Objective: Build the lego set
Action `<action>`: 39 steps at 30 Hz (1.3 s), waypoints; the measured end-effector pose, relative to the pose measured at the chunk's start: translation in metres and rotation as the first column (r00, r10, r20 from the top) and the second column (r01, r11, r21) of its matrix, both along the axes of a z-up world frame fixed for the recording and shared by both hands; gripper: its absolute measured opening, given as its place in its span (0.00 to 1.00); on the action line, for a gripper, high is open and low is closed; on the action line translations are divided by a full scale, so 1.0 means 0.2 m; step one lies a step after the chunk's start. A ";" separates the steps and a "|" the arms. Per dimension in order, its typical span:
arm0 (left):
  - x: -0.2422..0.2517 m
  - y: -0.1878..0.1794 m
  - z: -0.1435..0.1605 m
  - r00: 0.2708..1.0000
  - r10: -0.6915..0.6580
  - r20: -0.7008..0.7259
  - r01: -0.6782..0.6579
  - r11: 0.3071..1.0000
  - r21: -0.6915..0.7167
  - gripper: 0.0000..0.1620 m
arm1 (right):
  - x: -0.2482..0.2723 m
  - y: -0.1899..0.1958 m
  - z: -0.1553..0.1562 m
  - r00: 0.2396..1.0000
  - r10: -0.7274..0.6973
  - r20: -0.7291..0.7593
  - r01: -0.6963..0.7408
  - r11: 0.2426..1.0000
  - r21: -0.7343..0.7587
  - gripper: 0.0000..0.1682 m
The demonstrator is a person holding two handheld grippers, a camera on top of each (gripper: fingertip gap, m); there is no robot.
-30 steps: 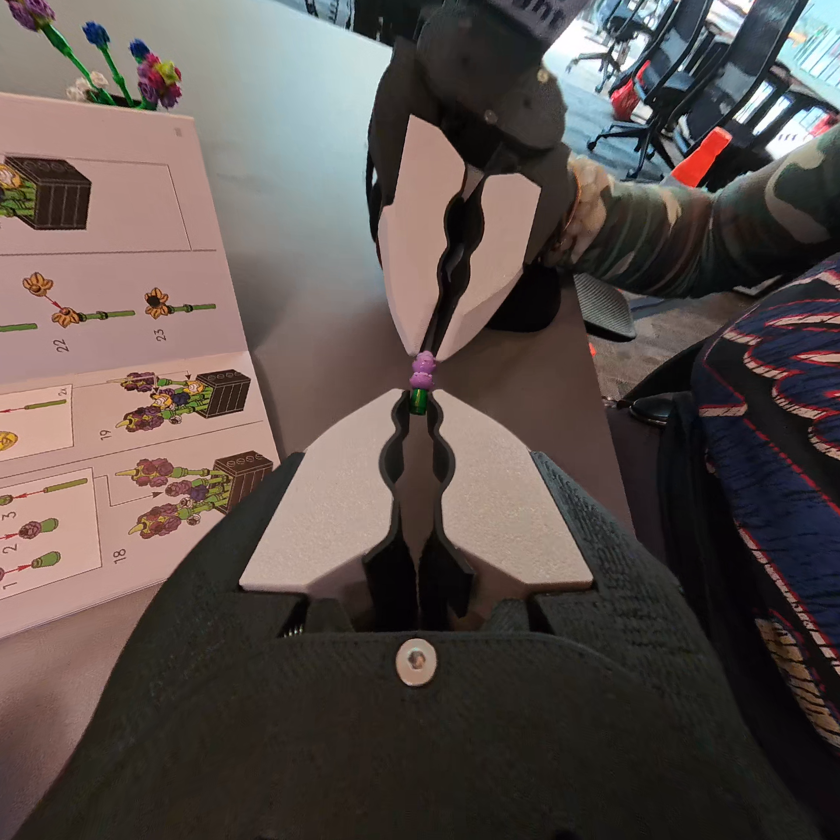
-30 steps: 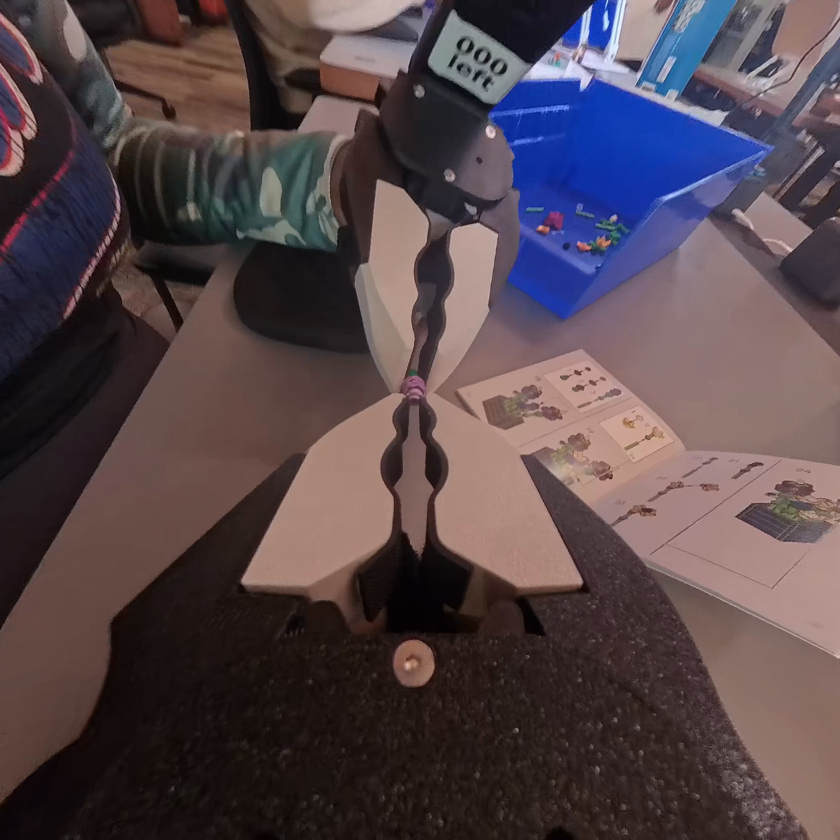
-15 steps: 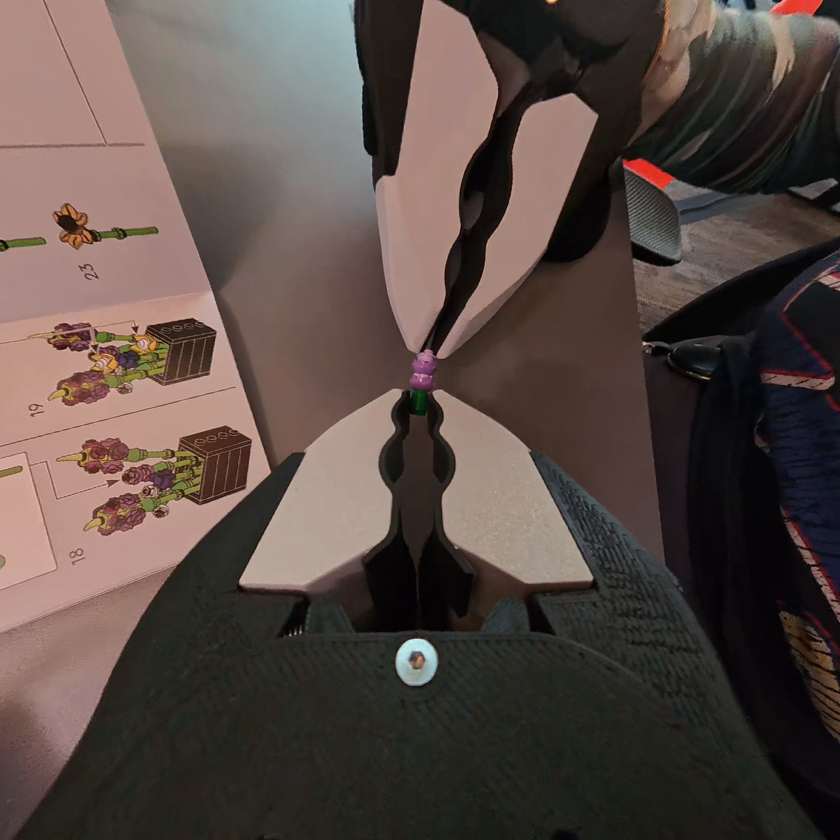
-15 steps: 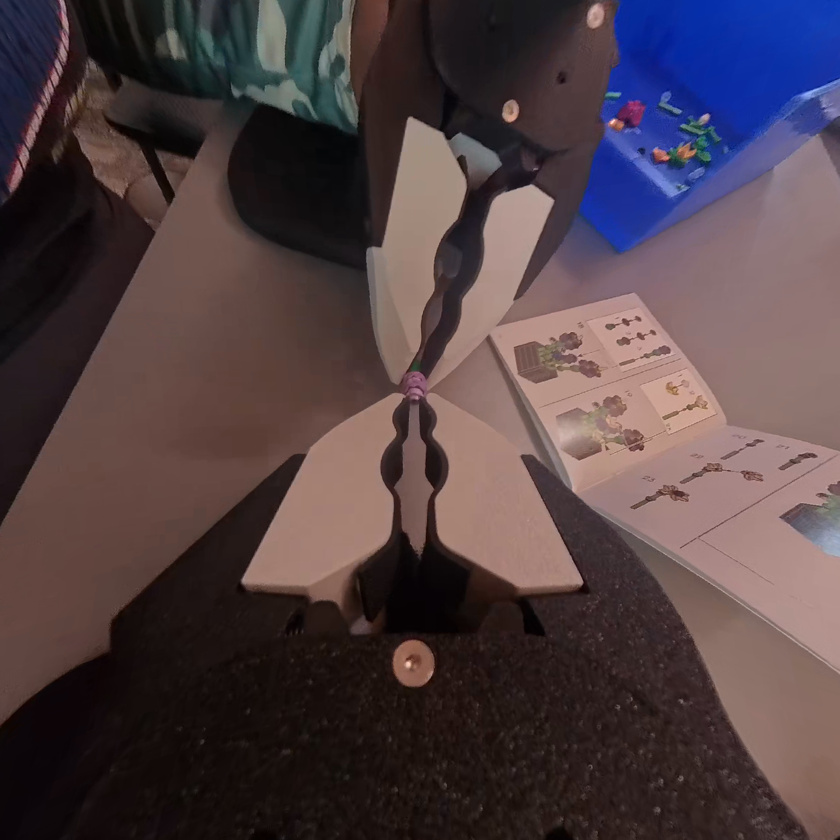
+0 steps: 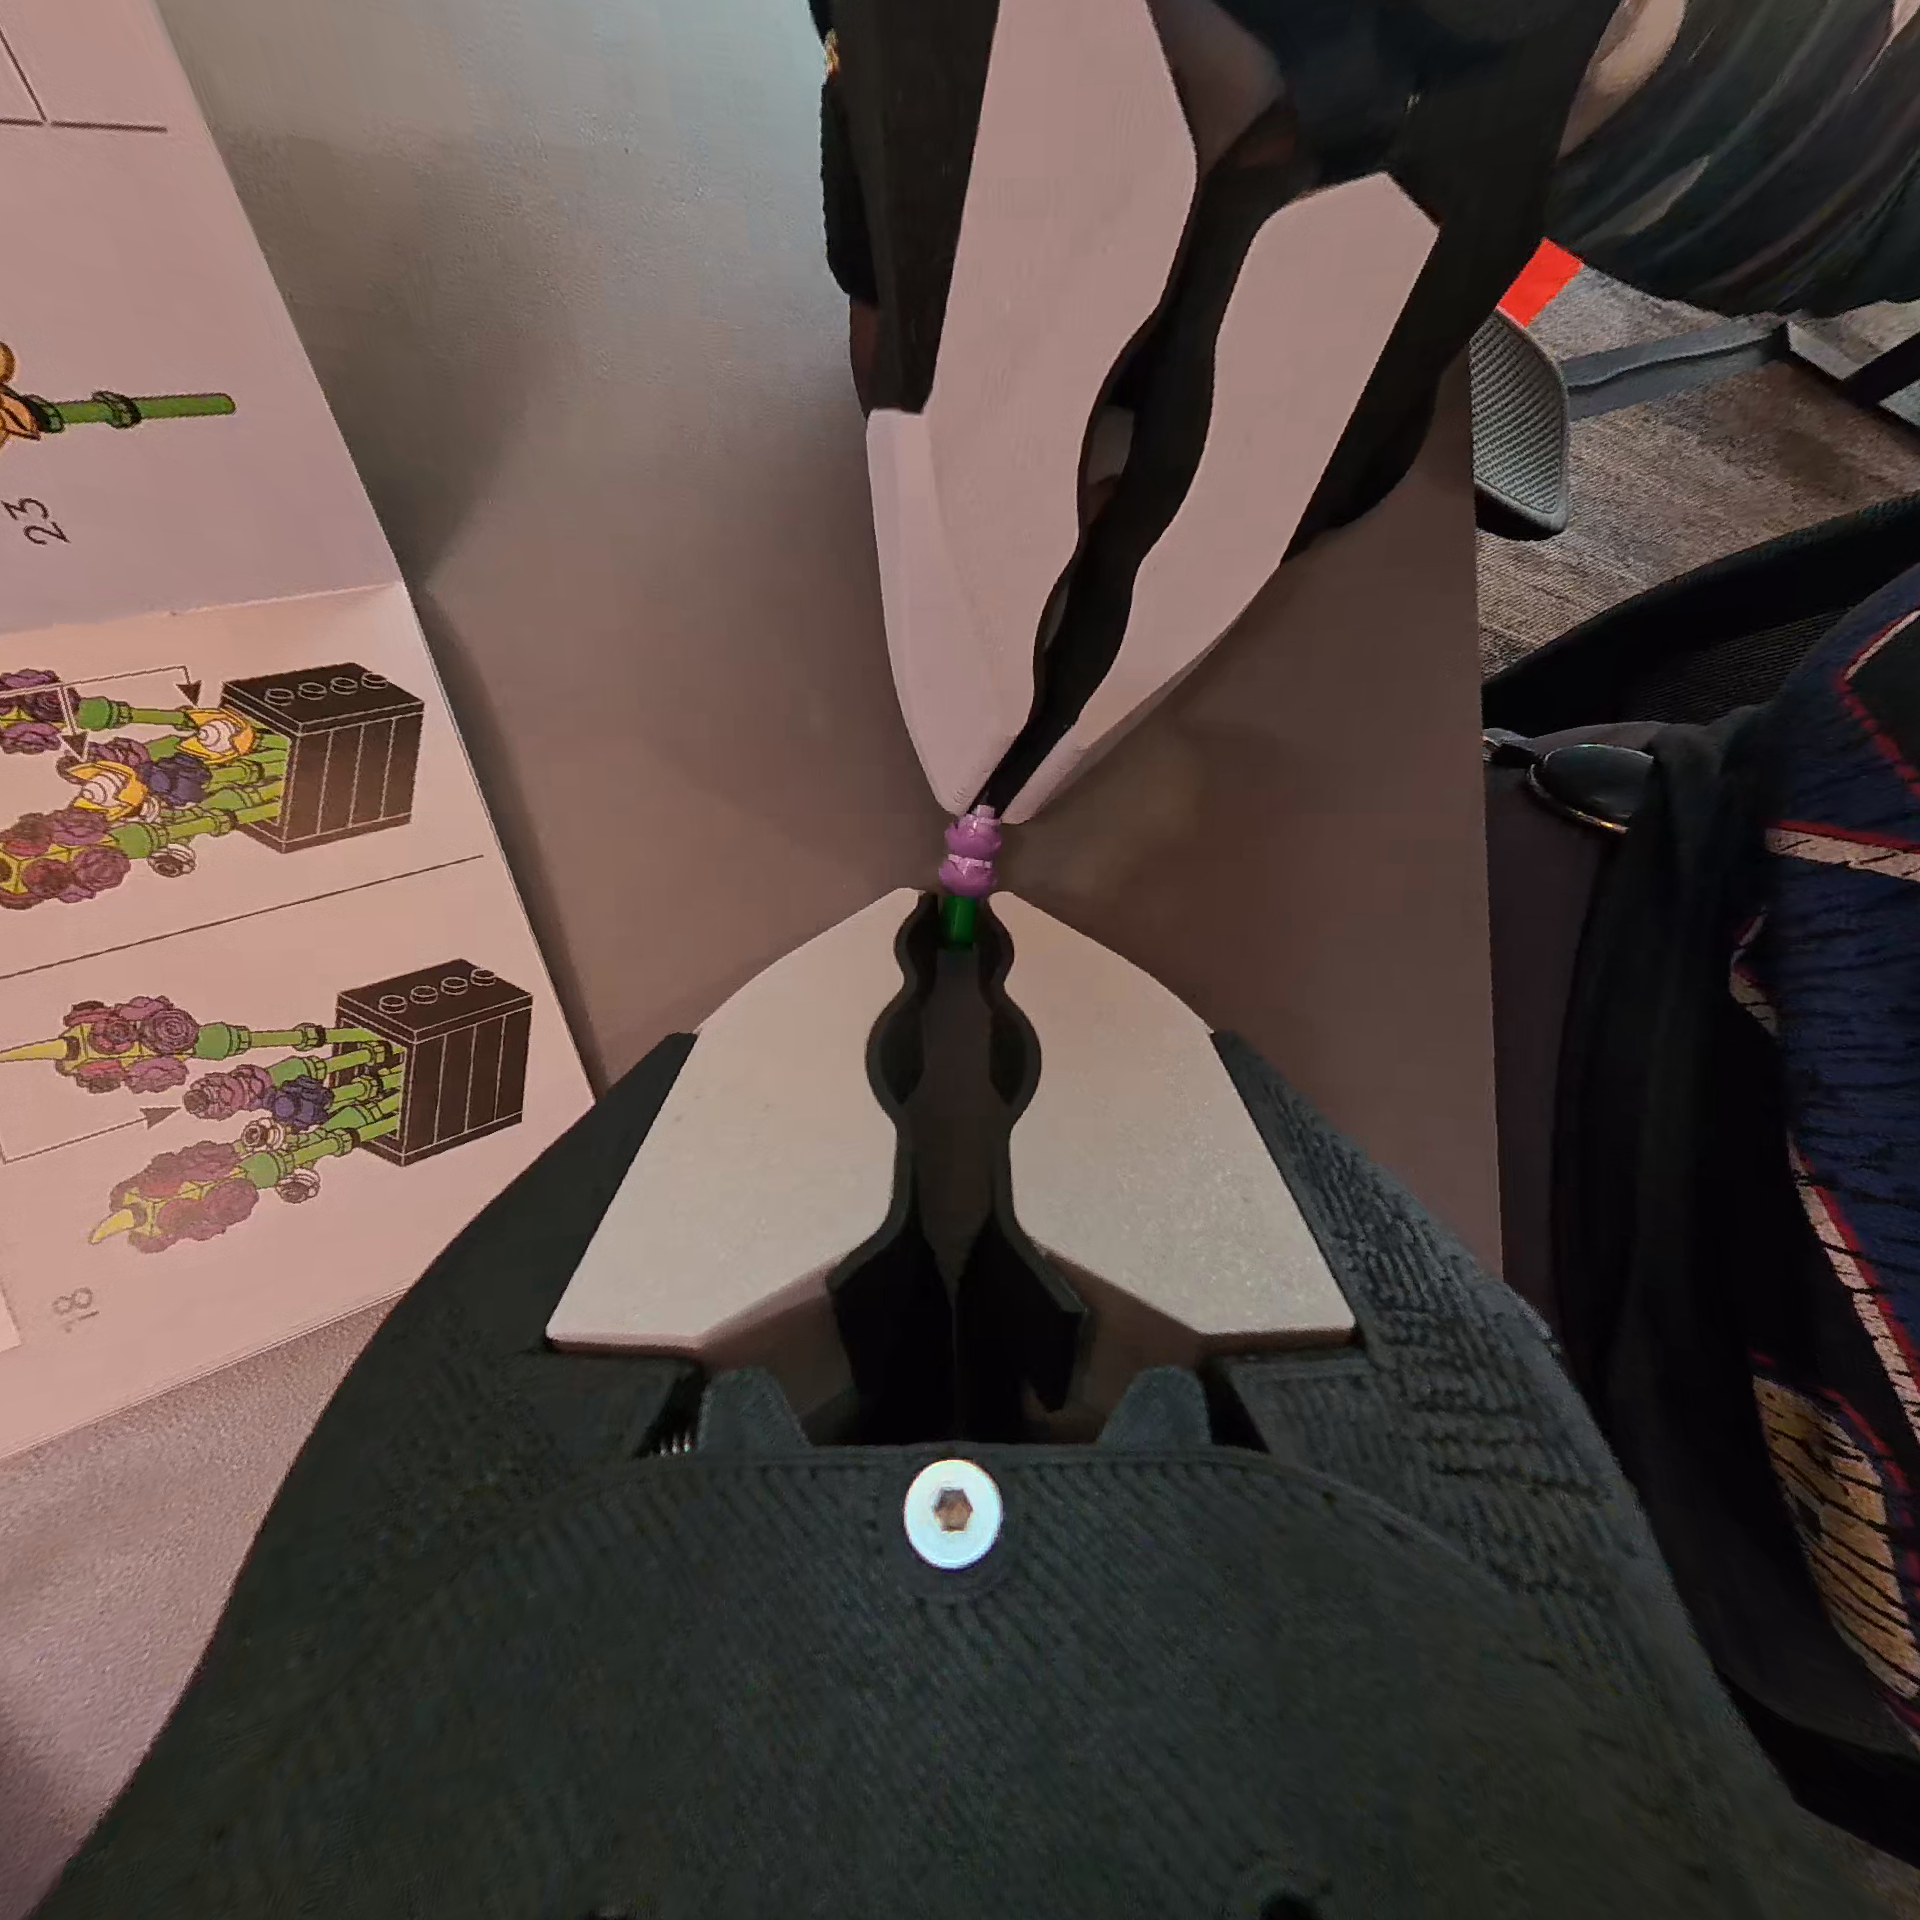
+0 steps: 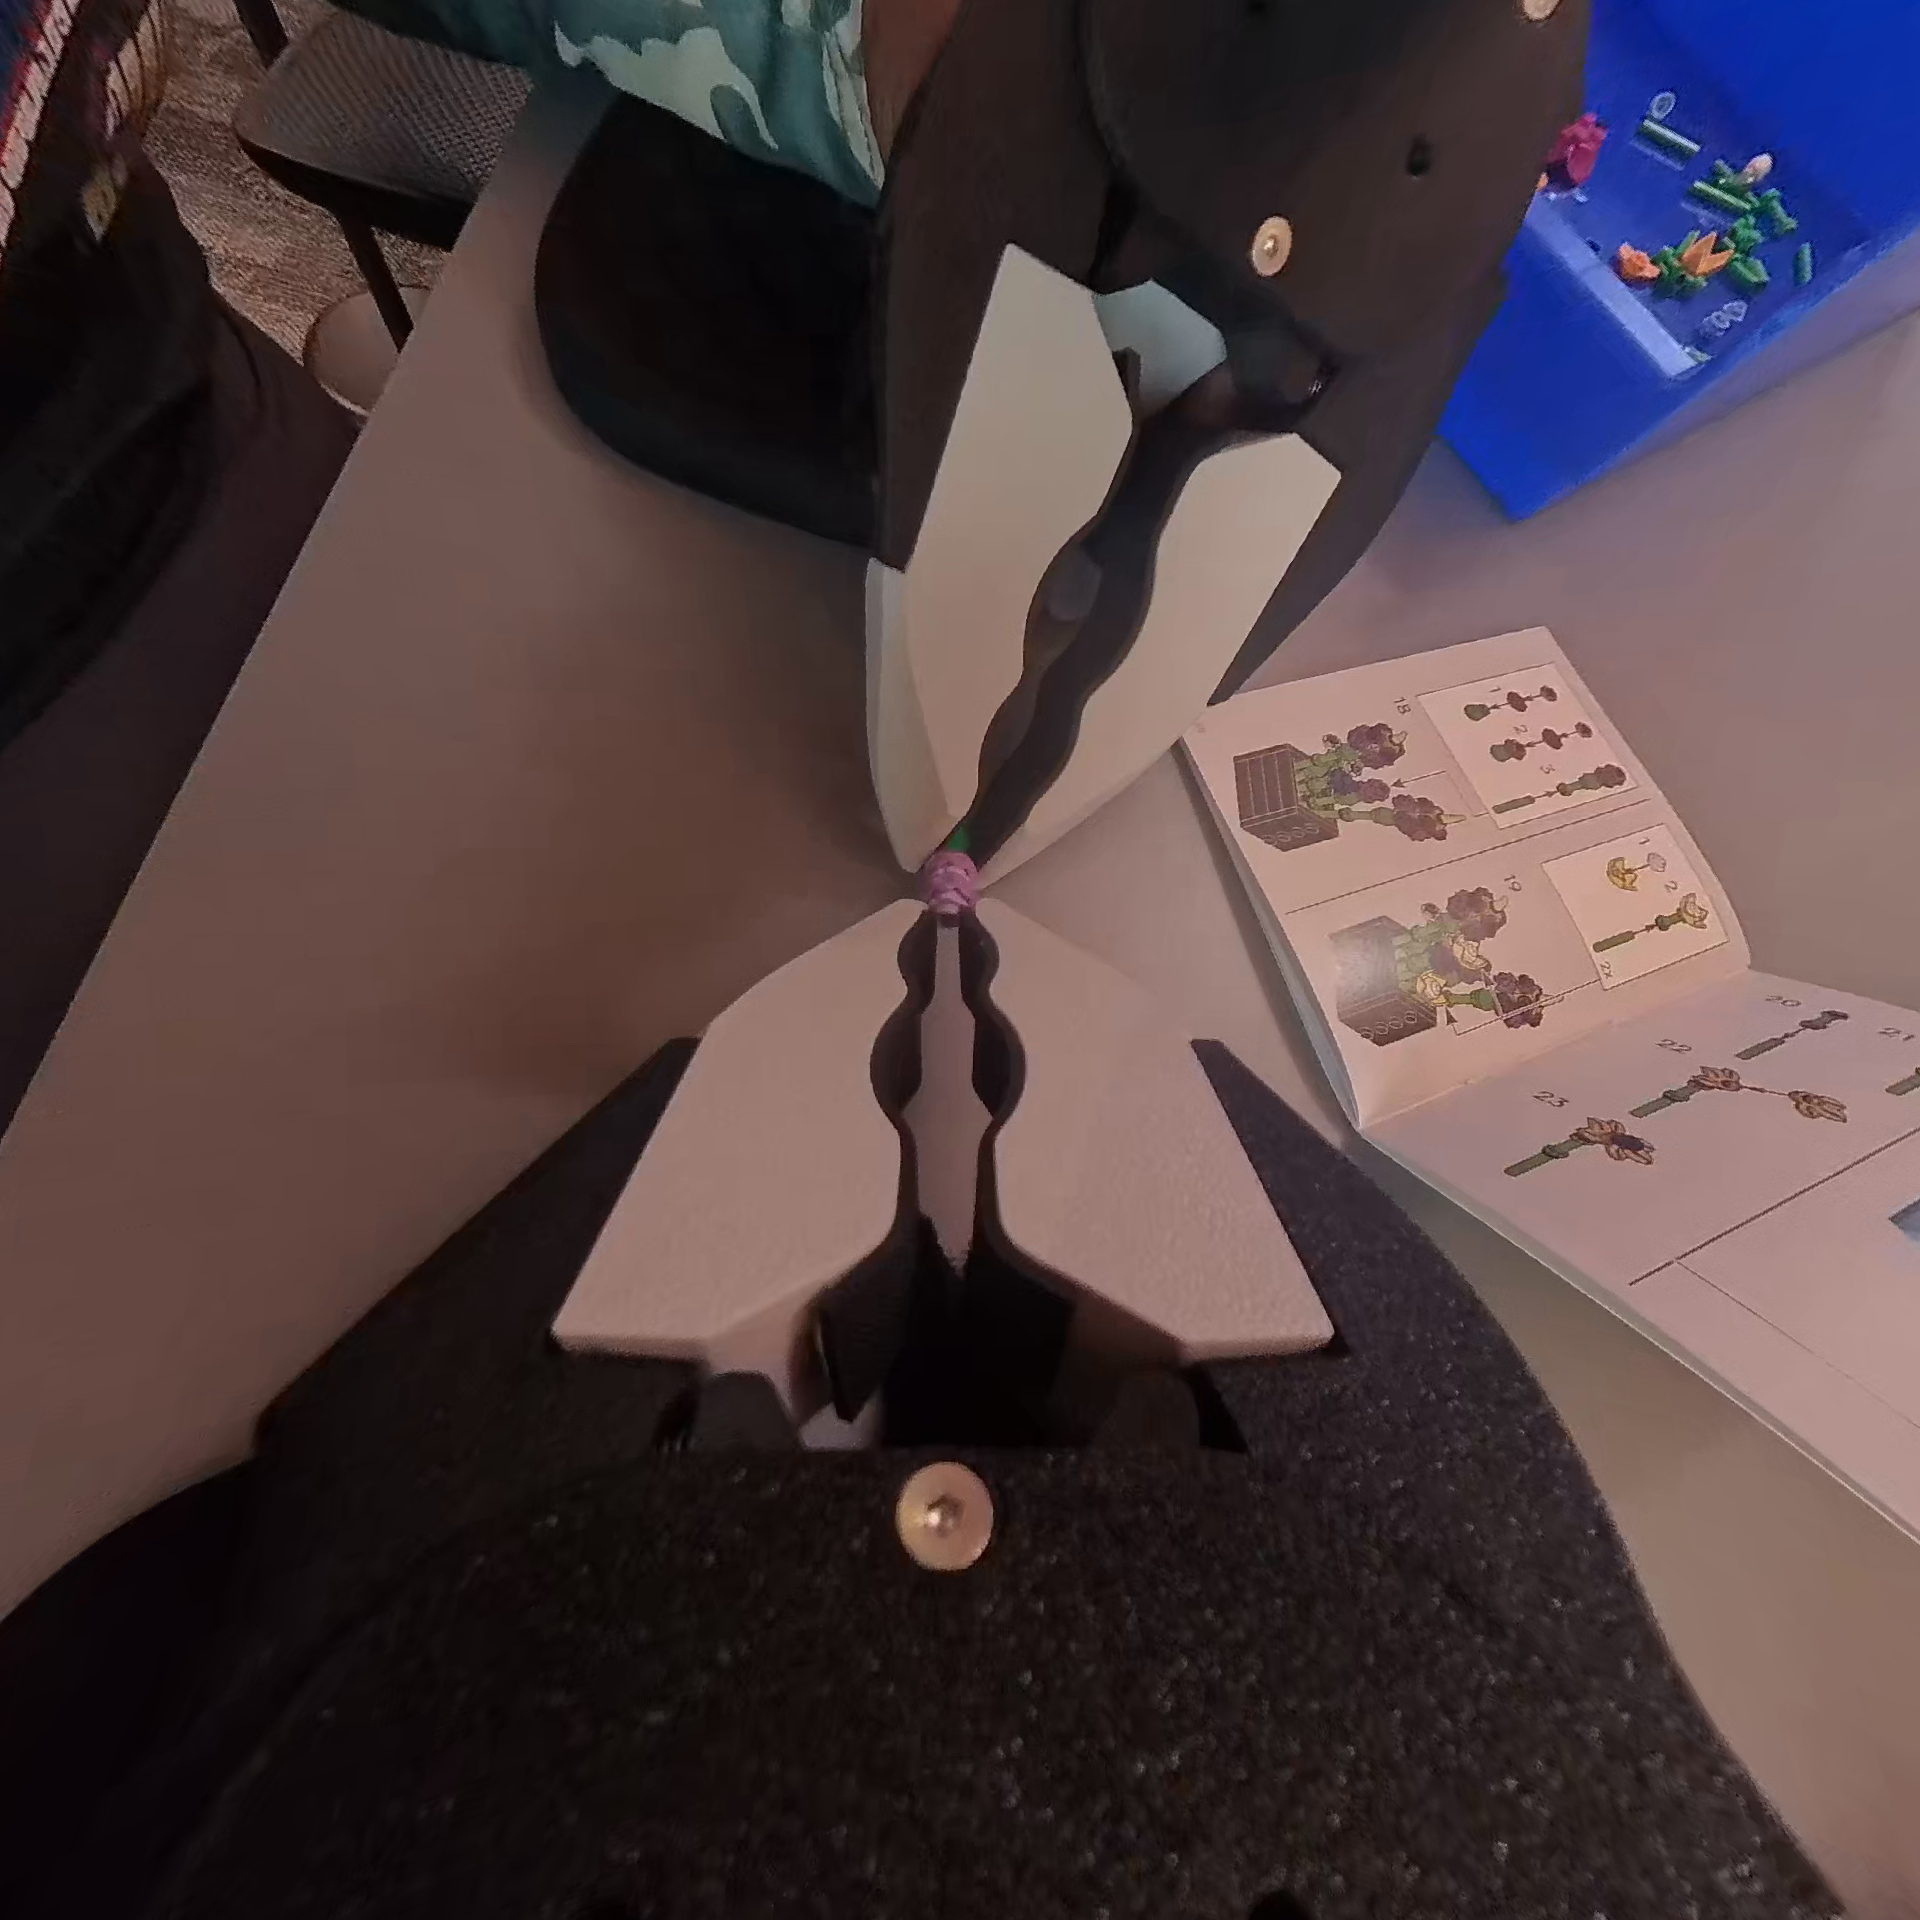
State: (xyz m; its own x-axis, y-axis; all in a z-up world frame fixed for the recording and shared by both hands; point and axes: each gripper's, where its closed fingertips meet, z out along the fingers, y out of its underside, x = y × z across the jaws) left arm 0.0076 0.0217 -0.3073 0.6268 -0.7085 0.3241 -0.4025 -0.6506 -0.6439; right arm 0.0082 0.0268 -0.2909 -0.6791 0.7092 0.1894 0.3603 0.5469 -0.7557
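Purple bud stack (image 5: 969, 857) on a green stem (image 5: 957, 921), pinched tip to tip between both tongs, held in the air above the grey table (image 5: 644, 416).

Nearest, left wrist view: left gripper (image 5: 957, 914) is closed narrow on the green stem, only the very tips biting; stem pokes fwd out of the tips. Judged reason: holding the stem end-on keeps its axis in line w/ the push from the other side.

Next out: right gripper (image 5: 987, 816) comes in from opposite, tips meeting the top of the purple bud, jaws drawn almost together. From its own view the right gripper (image 6: 948, 914) is clamped on the purple bud stack (image 6: 951, 883), a sliver of green stem (image 6: 961, 837) visible beyond it. Looks like a press-fit step, bud onto stem; seating can't be confirmed, too small.

Further: instruction booklet (image 5: 260, 935) lies open on the table, to the left in the left wrist view. Farthest, right wrist view: blue bin (image 6: 1662, 312) w/ loose pieces, well apart from the work.

Vs 0.5 s ago: grip unchanged on both sides, part same place between tips. Cameras tilted/closer to table; booklet (image 6: 1507, 935) fills more of frame, bin slid toward the corner.
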 end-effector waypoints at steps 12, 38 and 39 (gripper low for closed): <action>0.00 0.00 0.00 1.000 -0.001 -0.001 0.001 1.000 0.005 0.04 | 0.00 -0.01 -0.01 1.000 0.022 0.009 -0.022 0.999 -0.033 0.03; -0.01 0.01 0.00 0.999 0.018 0.027 -0.017 0.999 -0.033 0.05 | 0.03 0.02 -0.06 0.996 0.033 0.080 -0.031 0.999 -0.030 0.02; -0.01 0.01 0.00 0.999 0.019 0.026 -0.018 0.999 -0.032 0.05 | 0.03 0.02 -0.07 0.996 0.032 0.079 -0.030 0.999 -0.024 0.01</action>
State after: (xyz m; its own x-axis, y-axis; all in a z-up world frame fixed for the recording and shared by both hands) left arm 0.0065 0.0238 -0.3076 0.6307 -0.6863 0.3624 -0.3736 -0.6777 -0.6333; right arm 0.0140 0.0300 -0.3040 -0.7130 0.6912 0.1181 0.4031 0.5418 -0.7375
